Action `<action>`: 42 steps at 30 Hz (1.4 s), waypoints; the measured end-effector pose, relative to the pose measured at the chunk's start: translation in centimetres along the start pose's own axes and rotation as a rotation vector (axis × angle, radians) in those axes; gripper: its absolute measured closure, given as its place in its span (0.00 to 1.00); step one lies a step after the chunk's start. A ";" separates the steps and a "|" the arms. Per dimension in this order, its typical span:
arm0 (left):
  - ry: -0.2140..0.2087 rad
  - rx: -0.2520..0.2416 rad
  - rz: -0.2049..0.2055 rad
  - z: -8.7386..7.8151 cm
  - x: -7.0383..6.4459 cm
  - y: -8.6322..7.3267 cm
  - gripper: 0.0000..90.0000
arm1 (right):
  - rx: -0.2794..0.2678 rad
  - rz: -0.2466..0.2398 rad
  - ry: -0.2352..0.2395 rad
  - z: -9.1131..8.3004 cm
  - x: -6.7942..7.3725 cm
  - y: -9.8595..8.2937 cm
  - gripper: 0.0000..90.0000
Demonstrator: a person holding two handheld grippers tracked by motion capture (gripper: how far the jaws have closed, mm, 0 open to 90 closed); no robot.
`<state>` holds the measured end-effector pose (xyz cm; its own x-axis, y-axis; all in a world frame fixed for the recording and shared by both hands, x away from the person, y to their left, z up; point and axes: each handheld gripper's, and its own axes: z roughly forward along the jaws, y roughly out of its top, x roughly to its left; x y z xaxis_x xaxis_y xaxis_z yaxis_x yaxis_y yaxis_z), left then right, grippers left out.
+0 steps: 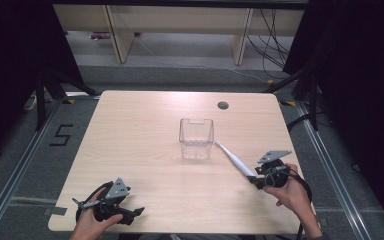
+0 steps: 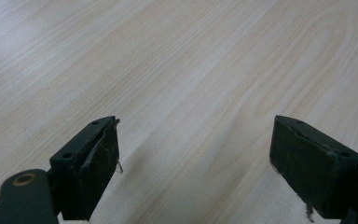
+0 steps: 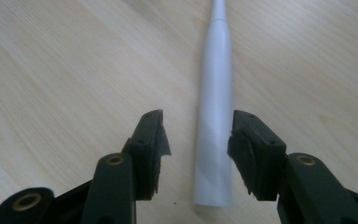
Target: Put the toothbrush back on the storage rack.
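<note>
The right gripper (image 3: 196, 140) sits low over the table (image 1: 145, 130) with its fingers (image 3: 150, 140) spread to either side of a slim white wand-like tool, possibly an electric toothbrush handle (image 3: 216, 107). The tool lies flat between them near its thick end, and no pad clearly touches it. By my reading, the step in hand is the grasp itself: the approach looks done, the closing not yet.

In the high view the white tool (image 1: 234, 159) lies just to the right of the clear plastic container (image 1: 196, 138), with its narrow tip nearly touching the container's near right corner. Its long axis runs diagonally from there back toward the person's right hand (image 1: 290, 192), so the thin end points at the container and the blunt end at the gripper.

The next move likely calls for closing squarely on the thick part, then lifting without letting the smooth, tapered body slip or swing.

The left gripper (image 2: 193, 163) rests far from the container at the table's near left edge, fingers (image 2: 93, 163) wide apart and holding nothing.
</note>
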<state>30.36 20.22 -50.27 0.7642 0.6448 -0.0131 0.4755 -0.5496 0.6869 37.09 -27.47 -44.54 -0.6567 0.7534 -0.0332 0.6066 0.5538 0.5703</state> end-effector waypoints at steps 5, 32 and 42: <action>0.000 -0.001 -0.007 0.1 0.0 0.0 0.17 | 0.090 0.007 -0.001 1.1 -0.7 2.2 0.57; 0.006 0.003 -0.002 0.0 0.1 -0.1 0.17 | 0.337 -0.023 0.043 6.5 -2.7 7.8 0.65; 0.006 0.006 0.004 0.0 0.1 -0.1 0.17 | 0.389 -0.054 0.058 7.8 -2.8 8.4 0.68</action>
<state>30.42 20.35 -50.31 0.7634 0.6460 -0.0060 0.4753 -0.5553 0.6824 47.55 -22.12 -46.05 -0.7096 0.7046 -0.0021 0.6877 0.6933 0.2155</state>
